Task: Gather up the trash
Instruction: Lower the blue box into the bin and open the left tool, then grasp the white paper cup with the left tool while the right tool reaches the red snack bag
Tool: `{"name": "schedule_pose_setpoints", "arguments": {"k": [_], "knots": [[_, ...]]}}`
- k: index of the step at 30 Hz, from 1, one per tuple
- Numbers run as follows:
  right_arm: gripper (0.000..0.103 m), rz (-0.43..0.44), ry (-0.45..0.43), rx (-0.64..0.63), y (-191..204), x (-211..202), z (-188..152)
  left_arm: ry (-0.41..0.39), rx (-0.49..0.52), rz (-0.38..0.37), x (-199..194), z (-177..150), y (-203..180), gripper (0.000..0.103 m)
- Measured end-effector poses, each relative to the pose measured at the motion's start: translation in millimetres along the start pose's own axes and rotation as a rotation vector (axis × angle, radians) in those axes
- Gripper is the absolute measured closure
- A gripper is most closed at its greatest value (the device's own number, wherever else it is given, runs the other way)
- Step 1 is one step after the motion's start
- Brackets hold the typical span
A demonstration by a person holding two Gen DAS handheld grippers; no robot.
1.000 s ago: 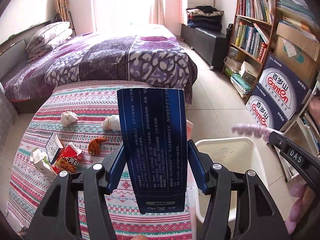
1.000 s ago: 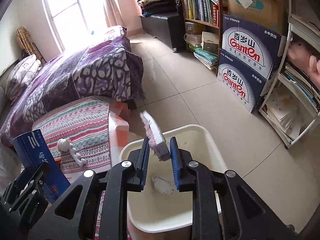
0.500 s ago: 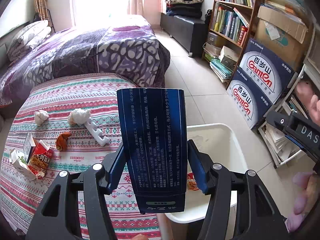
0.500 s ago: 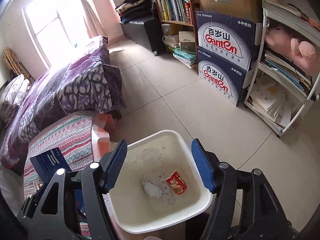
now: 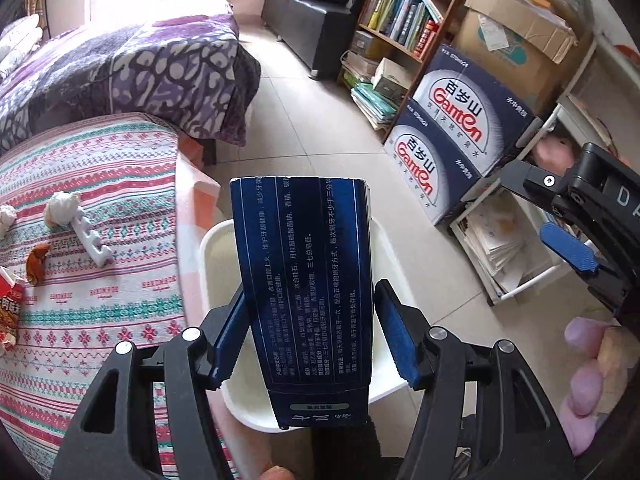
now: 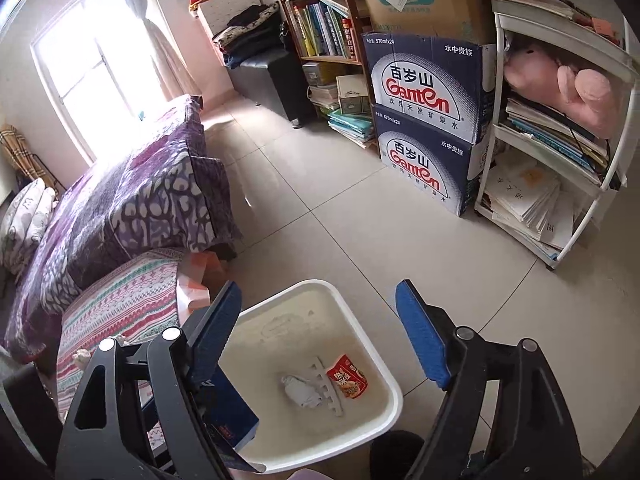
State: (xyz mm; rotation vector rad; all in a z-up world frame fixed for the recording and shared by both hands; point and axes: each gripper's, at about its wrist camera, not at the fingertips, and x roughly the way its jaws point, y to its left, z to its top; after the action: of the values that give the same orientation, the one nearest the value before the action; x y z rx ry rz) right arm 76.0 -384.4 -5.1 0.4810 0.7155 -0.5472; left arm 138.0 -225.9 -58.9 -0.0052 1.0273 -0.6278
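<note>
The step in hand looks like the drop of the blue carton (image 5: 304, 292) into the white bin (image 6: 372, 356). The left gripper (image 5: 306, 334) carries the carton upright between its jaws; the left pad appears to touch the carton's edge while the right pad shows a sliver of gap, so the grip is either very light or just being let go, and I cannot tell which. In the left wrist view the carton hangs over the bin's opening, with the bin's rim showing on either side of it, just off the right edge of the bench (image 5: 100, 280) with the striped cloth.

The right gripper (image 6: 320, 332) hangs over the same bin with its jaws wide and nothing between them. Beneath it the bin already holds 3 pieces: a red snack wrapper (image 6: 347, 376), a crumpled tissue (image 6: 298, 390) and a white comb-like plastic strip (image 6: 326, 392).

My judgement is that the next move calls for the left jaws to spread fully so the carton falls clear, lower end first, without catching the near rim.

More trash waits on the bench: a tissue ball (image 5: 60, 208) and a white plastic strip (image 5: 90, 236) touching it, an orange scrap (image 5: 38, 262) nearer the left edge, and a red packet (image 5: 10, 308) at that edge. The task is partway done.
</note>
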Motion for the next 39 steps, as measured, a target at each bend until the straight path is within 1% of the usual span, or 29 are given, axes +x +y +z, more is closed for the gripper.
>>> {"name": "schedule_pose_setpoints", "arguments": {"k": [1, 2, 3, 7, 12, 14, 20, 23, 29, 36, 39], "knots": [[0.026, -0.001, -0.002, 0.002, -1, 0, 0, 0.007, -0.011, -0.025, 1, 0, 0, 0.039], [0.026, -0.001, -0.004, 0.004, -1, -1, 1, 0.014, -0.024, -0.039, 1, 1, 2, 0.031], [0.025, -0.001, -0.005, 0.005, -1, -1, 1, 0.014, -0.036, -0.046, 1, 1, 4, 0.03], [0.022, 0.003, -0.007, 0.004, 3, -2, 0, -0.008, -0.051, 0.007, -4, 1, 14, 0.029], [0.018, -0.003, -0.022, -0.032, 21, -3, -5, -0.074, -0.045, 0.153, -20, 0, 29, 0.029], [0.016, -0.003, -0.024, -0.05, 31, -3, -8, -0.094, -0.05, 0.207, -26, -1, 40, 0.028], [0.014, 0.007, -0.012, -0.113, 66, 1, -22, -0.127, -0.088, 0.356, -42, -6, 78, 0.024], [0.014, 0.01, -0.001, -0.158, 85, 4, -30, -0.126, -0.109, 0.439, -47, -10, 99, 0.023], [0.014, 0.016, 0.049, -0.241, 122, 13, -49, -0.121, -0.194, 0.564, -63, -19, 150, 0.017], [0.012, 0.038, 0.116, -0.305, 158, 25, -69, -0.05, -0.202, 0.763, -67, -29, 210, 0.016], [0.012, 0.046, 0.132, -0.325, 170, 29, -76, -0.072, -0.264, 0.814, -81, -37, 236, 0.016]]}}
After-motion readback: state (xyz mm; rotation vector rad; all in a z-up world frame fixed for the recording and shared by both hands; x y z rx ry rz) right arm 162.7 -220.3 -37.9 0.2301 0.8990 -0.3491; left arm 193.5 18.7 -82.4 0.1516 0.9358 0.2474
